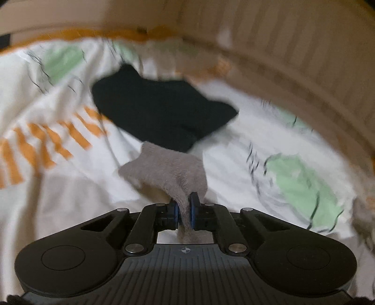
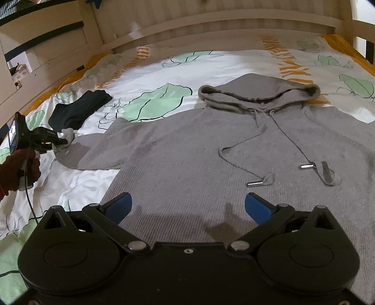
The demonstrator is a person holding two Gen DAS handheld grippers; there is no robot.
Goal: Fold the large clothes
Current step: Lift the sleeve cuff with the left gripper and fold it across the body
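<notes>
Spread front-up across a bed's leaf-print duvet (image 2: 150,70), a grey hoodie (image 2: 211,145) lies with its hood toward the headboard (image 2: 211,21) and drawstrings loose on the chest. At its outstretched sleeve cuff (image 1: 168,169), the left gripper (image 1: 184,211) has its fingers clamped on the knit, beside a dark folded garment (image 1: 159,110). Above the hem, the right gripper (image 2: 188,206) hovers, fingers wide apart.

A home bedroom. A bed (image 2: 164,77) fills the scene, covered with a white duvet (image 2: 145,70) printed with green leaves and orange stripes, inside a cream wooden bed frame (image 2: 211,25) with a slatted headboard. Clothing lies on the bedding.
</notes>
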